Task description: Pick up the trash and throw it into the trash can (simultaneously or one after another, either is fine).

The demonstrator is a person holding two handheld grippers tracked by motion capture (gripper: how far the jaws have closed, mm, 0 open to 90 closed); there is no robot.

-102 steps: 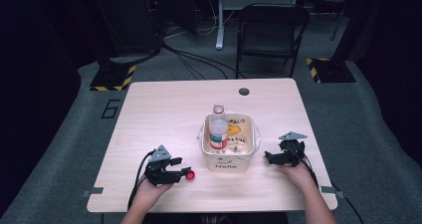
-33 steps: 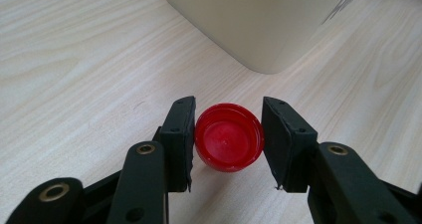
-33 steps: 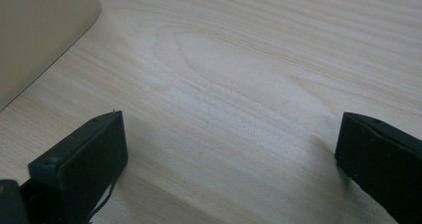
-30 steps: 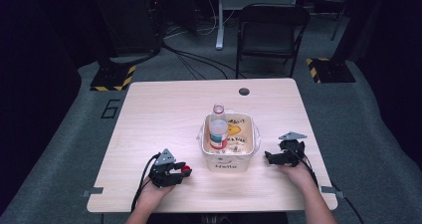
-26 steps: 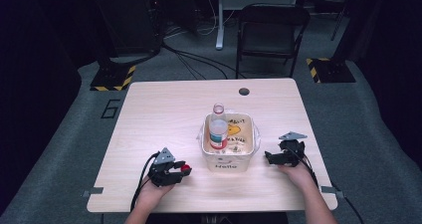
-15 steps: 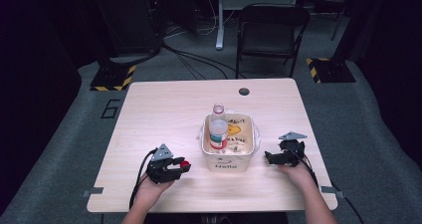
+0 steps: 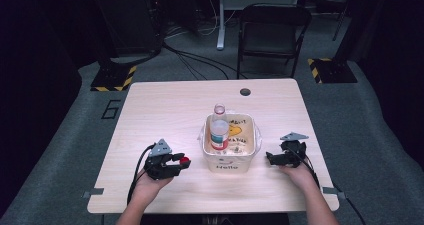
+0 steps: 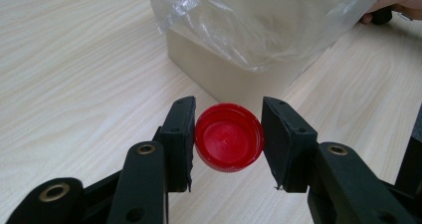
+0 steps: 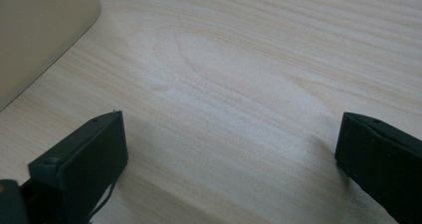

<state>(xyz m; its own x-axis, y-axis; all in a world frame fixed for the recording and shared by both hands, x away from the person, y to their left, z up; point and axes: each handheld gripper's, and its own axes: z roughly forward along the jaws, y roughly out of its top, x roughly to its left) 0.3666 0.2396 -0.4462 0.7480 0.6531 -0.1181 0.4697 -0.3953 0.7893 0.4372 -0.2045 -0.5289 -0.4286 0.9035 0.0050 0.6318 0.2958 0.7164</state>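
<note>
The left gripper point(image 7: 181, 161) clamped a red cap point(image 8: 228, 143) just above the table point(image 7: 165, 105). The open-necked bottle point(image 7: 219, 127) stood in the bin point(image 7: 229, 163) to the cap's right, nearer this hand. The right gripper point(image 7: 270, 158) rested open and empty beside the bin.

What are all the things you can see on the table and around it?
Bottle cap: one, red, pinched between the left gripper's fingers.
Bottle: one, clear with a red and white label, upright in the bin, no cap on.
Bin: one, cream, plastic-lined, table middle.
Table: one, light wood.
Chair: one, black, behind the table.
Left gripper: one, black, left of the bin, shut on the cap.
Right gripper: one, black, right of the bin, fingers open with nothing between them.
</note>
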